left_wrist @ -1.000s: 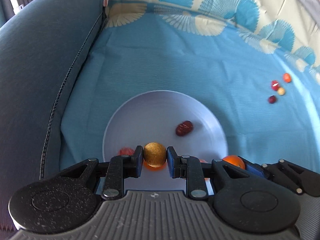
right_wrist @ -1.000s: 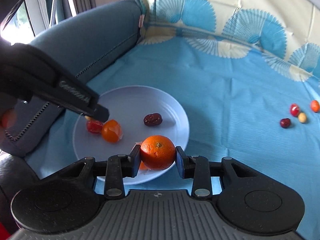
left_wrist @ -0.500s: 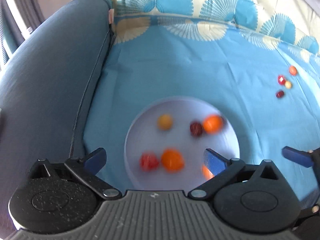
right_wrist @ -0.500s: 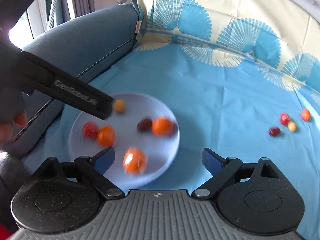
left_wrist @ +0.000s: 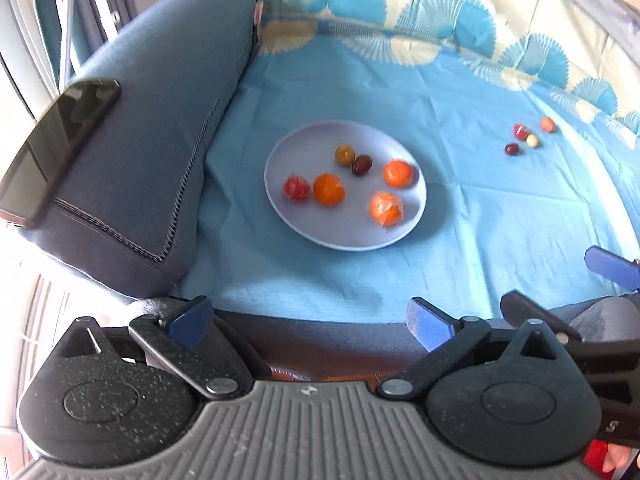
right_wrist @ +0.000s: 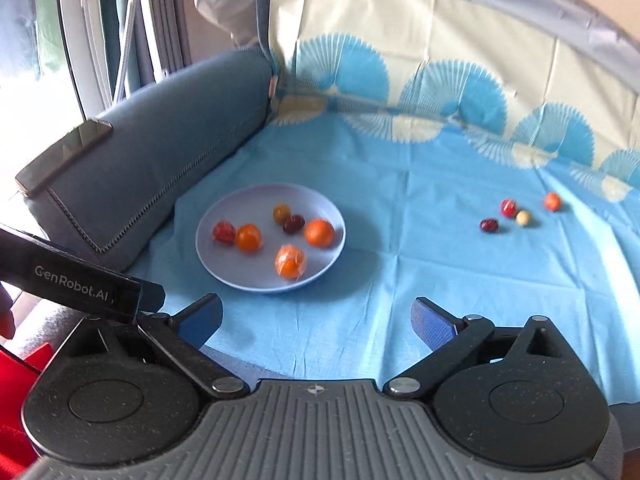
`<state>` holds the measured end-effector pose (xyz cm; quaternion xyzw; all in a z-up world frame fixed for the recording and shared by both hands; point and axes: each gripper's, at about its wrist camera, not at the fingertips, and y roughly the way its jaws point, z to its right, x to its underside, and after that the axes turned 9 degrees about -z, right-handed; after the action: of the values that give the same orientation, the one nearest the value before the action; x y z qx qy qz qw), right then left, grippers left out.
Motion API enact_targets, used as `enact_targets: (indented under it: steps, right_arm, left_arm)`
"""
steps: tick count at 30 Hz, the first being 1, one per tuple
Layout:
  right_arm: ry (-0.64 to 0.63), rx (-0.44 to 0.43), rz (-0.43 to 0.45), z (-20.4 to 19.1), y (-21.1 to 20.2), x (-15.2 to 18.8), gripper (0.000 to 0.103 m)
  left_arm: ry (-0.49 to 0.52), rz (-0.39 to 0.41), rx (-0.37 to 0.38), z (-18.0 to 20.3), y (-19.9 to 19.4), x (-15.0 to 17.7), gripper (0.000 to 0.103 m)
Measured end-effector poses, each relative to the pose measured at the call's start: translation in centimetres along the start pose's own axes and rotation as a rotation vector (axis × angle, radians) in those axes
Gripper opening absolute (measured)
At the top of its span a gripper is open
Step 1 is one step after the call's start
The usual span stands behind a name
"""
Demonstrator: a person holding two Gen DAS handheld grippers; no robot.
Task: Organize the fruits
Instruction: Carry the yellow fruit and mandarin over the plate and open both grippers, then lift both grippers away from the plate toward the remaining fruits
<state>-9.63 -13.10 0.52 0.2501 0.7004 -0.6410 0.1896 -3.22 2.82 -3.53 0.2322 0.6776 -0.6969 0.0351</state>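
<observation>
both grippers, left (left_wrist: 308, 316) and right (right_wrist: 316, 316), just opened empty, fruits dropped onto plate (left_wrist: 280, 204).

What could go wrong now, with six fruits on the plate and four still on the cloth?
1. The plate is shallow, and its round fruits, such as the orange, might roll off if bumped.
2. The four small fruits lie close together, so wide jaws could knock a neighbour away.
3. The phone on the armrest might slide off if brushed.
</observation>
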Motion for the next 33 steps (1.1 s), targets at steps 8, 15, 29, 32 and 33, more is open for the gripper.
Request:
enact_targets:
  steps: [8, 15, 29, 32, 33]
  right_arm:
    - [-0.043, 0.006, 0.091, -0.7, -3.7, 1.3, 0.102]
    - [-0.015, 0.008, 0.130, -0.5, -5.4, 1.8, 0.102]
    - [-0.019, 0.019, 0.123, -0.6, -5.4, 1.9, 0.102]
    - [-0.017, 0.018, 0.112, -0.6, -5.0, 1.8, 0.102]
    - [-0.016, 0.017, 0.109, -0.6, -4.9, 1.8, 0.102]
  left_arm:
    - [0.018, 0.072, -0.051, 1.7, -3.0, 1.8, 0.103]
    - [0.055, 0.132, -0.102, 3.0, -4.9, 2.9, 0.103]
    - [0.057, 0.104, -0.086, 2.5, -4.2, 2.5, 0.103]
    - [0.059, 0.094, -0.086, 2.4, -3.8, 2.3, 0.103]
    - [0.059, 0.092, -0.086, 2.4, -3.7, 2.2, 0.103]
